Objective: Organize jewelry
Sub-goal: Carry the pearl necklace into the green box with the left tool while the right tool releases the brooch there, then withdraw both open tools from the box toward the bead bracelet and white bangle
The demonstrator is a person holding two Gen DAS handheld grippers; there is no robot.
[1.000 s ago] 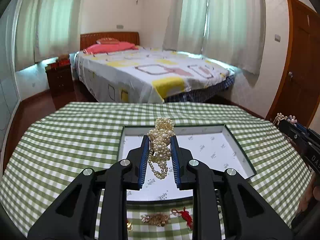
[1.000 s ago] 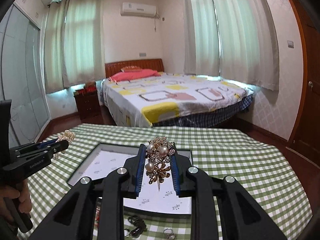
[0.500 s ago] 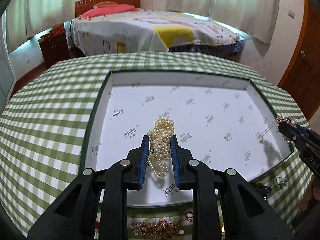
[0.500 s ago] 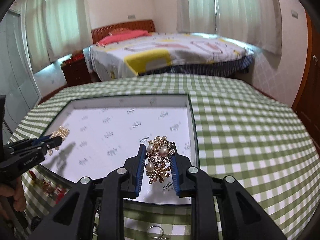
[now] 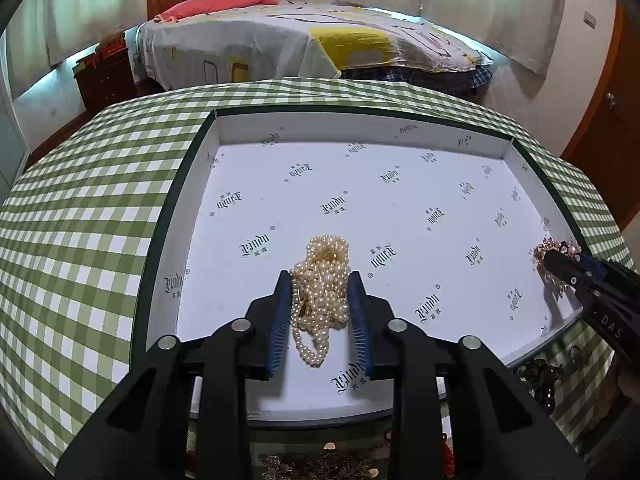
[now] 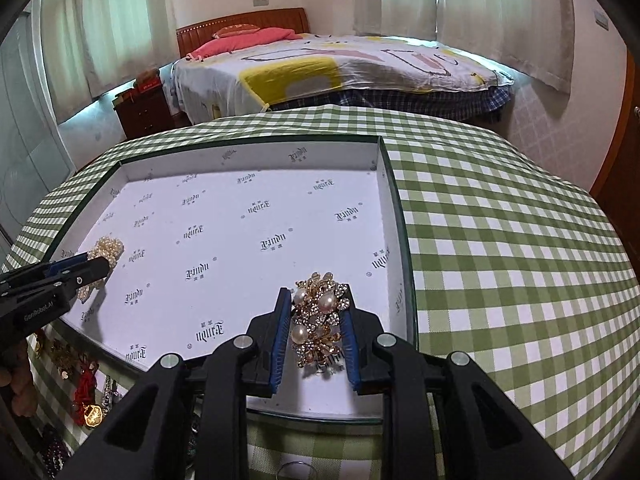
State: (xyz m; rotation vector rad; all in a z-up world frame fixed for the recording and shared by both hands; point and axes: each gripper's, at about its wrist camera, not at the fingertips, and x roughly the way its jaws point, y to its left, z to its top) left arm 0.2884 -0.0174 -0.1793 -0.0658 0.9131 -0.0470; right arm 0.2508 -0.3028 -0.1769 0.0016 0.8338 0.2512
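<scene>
Lowered left claw (image 5: 320, 312), pearls (image 5: 320, 284) between

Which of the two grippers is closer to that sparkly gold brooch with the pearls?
Right. The right gripper has the brooch between its fingers, over the box's near right corner. The left gripper is across the box, at the pearl necklace.

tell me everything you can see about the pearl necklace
The pearl necklace is a bunched heap of small cream-white beads in several tangled strands, glossy like pearl, with a loop trailing toward the camera. It sits between the blue pads of the left gripper, whose jaws have just been opening, low over or on the floor of the white printed box, toward its near left corner. The right wrist view shows it there too.
</scene>
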